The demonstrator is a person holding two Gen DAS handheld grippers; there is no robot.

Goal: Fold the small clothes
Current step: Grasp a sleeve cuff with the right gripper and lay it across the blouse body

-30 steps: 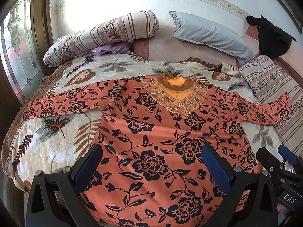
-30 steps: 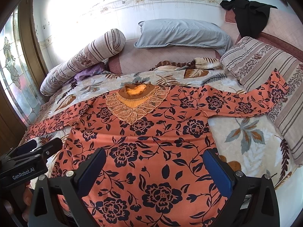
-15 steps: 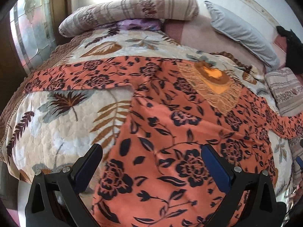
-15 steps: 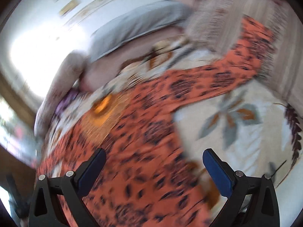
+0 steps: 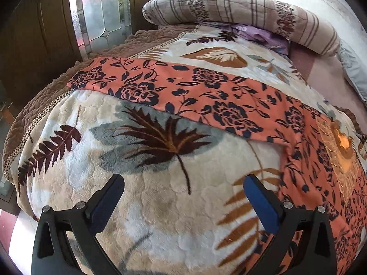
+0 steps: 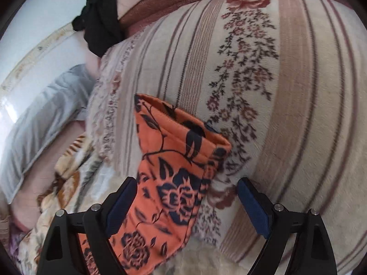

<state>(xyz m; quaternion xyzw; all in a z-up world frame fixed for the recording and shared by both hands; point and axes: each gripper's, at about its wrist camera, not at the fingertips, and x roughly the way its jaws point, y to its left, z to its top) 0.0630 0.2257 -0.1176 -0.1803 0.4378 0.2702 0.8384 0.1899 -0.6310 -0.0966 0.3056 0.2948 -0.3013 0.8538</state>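
Observation:
An orange top with dark flowers lies spread flat on the bed. In the left wrist view its left sleeve (image 5: 183,91) stretches toward the bed's left edge, and the lace collar (image 5: 341,146) shows at far right. My left gripper (image 5: 183,197) is open and empty over the leaf-print blanket (image 5: 137,183), short of that sleeve. In the right wrist view the right sleeve's cuff (image 6: 179,160) rests against a striped pillow (image 6: 263,91). My right gripper (image 6: 187,197) is open, with the cuff between its fingers, nearer the left one.
A striped bolster (image 5: 240,16) and a purple cloth (image 5: 259,34) lie at the head of the bed. A glass-panelled door (image 5: 101,16) stands beyond the bed's left edge. A grey pillow (image 6: 39,119) and a black garment (image 6: 101,23) lie behind the striped pillow.
My left gripper swung left from the shirt body toward the left sleeve. My right gripper swung right and closed in on the right cuff. Both stayed open.

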